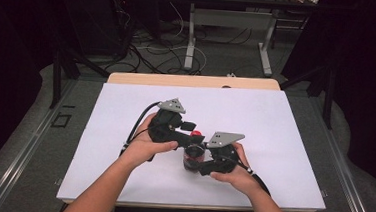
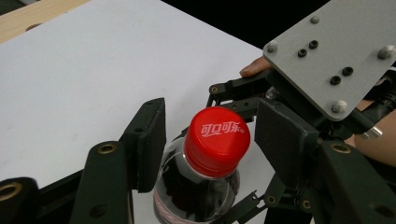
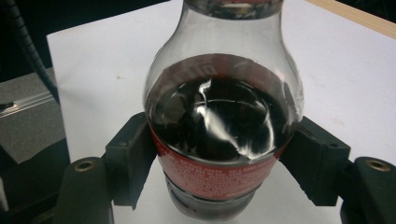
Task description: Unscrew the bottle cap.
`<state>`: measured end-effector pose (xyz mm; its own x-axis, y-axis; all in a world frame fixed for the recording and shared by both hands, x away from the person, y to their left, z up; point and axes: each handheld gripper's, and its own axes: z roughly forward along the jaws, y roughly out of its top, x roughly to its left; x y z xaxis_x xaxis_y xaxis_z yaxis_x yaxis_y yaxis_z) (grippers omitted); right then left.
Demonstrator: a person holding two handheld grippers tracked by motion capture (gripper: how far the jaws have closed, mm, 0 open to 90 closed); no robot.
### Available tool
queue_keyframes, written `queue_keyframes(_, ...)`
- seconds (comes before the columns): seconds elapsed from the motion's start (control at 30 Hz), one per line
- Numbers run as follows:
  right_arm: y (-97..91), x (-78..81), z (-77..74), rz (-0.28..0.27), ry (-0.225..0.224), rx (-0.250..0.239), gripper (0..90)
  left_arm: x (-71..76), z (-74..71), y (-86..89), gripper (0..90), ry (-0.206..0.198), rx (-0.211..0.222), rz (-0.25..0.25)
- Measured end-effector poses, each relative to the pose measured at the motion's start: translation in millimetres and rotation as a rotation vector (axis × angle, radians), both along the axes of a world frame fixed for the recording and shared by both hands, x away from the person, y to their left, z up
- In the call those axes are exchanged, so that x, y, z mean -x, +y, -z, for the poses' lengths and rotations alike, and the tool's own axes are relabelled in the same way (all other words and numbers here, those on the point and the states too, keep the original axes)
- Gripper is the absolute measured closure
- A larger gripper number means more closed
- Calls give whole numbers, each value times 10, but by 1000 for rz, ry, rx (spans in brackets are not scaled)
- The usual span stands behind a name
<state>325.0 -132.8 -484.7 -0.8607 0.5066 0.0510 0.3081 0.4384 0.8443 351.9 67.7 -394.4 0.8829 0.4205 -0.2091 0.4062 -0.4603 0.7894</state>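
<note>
Cola bottle [image 3: 219,126]: a small clear bottle of dark cola, stood upright on the white table sheet [image 1: 284,128], near the front middle of it, between the two hands.
Right gripper [image 3: 219,168]: its two black pads are pressed against the red label band on opposite sides of the bottle's body, so the bottle is pinched low down; the rounded shoulder and neck are seen rising above the pads.
Left gripper [image 2: 208,140]: its jaws are spread on either side of the red cap [image 2: 217,140]; a gap is seen between each pad and the cap, so nothing is gripped.
Cap: screwed on the neck, white lettering printed across its top; it is seen as a red dot between the grippers in the high view.
Grey plate [image 2: 336,51]: the three-cornered plate of the right gripper is seen just behind the cap in the left gripper view, with a fingertip at its edge.
Hands: the left hand [image 1: 145,145] and right hand [image 1: 234,174] are wrapped around the gripper bodies, forearms coming in from the bottom edge.
Sheet: laid over a wooden tabletop [image 1: 193,80], whose far edge is left uncovered.
</note>
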Motion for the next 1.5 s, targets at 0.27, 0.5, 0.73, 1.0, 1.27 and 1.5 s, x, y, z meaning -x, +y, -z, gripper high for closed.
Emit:
queue_keyframes(0.27,18,21,-5,-17,-8,-5,297,-13,35,3,518,3,16,40)
queue_keyframes(0.5,17,16,-1,-8,-6,-3,297,35,22,-43,602,-10,3,4)
queue_keyframes(0.73,19,13,5,28,-8,10,297,126,7,-129,602,27,-15,-166)
queue_keyframes(1.0,23,8,14,65,-7,16,297,139,0,-187,604,56,-22,-276)
queue_keyframes(1.27,19,0,17,73,-17,13,297,127,-16,-205,602,82,-20,-289)
queue_keyframes(1.5,13,-4,19,72,-11,6,297,104,-9,-189,527,74,-12,-248)
